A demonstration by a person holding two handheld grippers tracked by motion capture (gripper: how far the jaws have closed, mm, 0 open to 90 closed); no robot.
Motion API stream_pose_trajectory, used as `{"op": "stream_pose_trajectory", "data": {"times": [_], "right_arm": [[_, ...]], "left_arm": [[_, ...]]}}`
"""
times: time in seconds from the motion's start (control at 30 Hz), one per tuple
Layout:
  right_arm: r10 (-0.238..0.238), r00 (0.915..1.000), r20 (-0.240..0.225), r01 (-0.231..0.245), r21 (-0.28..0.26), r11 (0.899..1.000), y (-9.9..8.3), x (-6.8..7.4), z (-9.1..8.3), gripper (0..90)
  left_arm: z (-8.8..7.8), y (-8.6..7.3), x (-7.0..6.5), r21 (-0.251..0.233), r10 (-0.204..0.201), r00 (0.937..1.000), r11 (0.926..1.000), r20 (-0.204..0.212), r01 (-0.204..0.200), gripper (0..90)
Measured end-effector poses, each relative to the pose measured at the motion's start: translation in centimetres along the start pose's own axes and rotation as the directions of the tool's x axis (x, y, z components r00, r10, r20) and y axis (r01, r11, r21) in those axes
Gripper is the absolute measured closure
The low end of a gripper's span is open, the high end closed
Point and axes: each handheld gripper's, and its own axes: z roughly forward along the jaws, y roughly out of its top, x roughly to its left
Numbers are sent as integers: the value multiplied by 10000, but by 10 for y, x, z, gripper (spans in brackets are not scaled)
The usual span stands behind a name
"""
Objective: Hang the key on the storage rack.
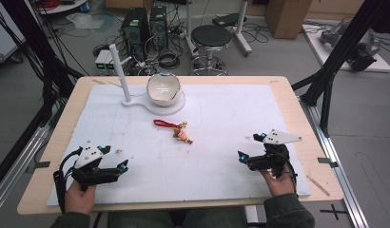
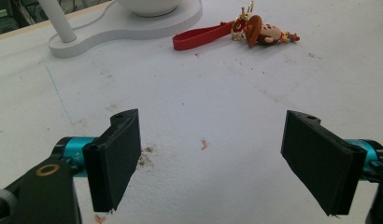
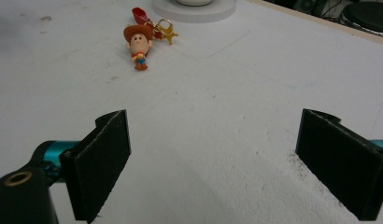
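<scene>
High view, layout: the keychain figure (image 1: 182, 132) lies flat near the middle of the white mat (image 1: 221, 118) that covers the table (image 1: 55, 137), its red strap (image 1: 162, 123) pointing toward the white stand (image 1: 152, 105) with its bowl (image 1: 163, 88) and upright post (image 1: 120, 72).
High view, grippers: the left gripper (image 1: 113, 158) and right gripper (image 1: 248, 146) both rest near the front edge, well apart from the figure, jaws spread wide and empty.
High view, risk: the figure is small and flat, so a reach from either side could nudge it across the mat rather than close on it; if both grippers go in at once they may bump each other over it.
Left gripper view, state: left gripper (image 2: 210, 161) wide, nothing between the jaws; figure (image 2: 264, 32) and strap (image 2: 201, 36) lie far ahead, just beside the stand base (image 2: 129, 25).
Left gripper view, risk: a long pass toward the strap could overshoot and strike the stand base, and might tip the bowl.
Right gripper view, state: right gripper (image 3: 213, 161) wide and empty; figure (image 3: 138, 46) lies ahead to the left, gold clasp (image 3: 165, 29) beside its hat.
Right gripper view, risk: the loose clasp and strap may drag or swing if only the head is pinched, and the grip could slip off the rounded hat.
</scene>
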Motion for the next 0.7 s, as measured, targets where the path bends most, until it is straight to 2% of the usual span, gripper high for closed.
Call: {"op": "stream_pose_trajectory", "data": {"times": [0.27, 0.3, 0.7], "right_arm": [[-56, 9994, -355, 60, 98, 9999, 18, 0, 8, 95], [-199, 9989, -428, 204, 127, 9997, 24, 0, 10, 95], [-248, 9971, -714, 271, 308, 9992, 54, 0, 24, 95]], "left_arm": [[0, 0, 0, -23, 1, 10000, 10000, 30, -1, 205], [1, 0, 0, -51, -18, 10000, 10000, 37, 18, 205], [-1, 0, 0, -76, -60, 10000, 10000, 12, 60, 205]]}}
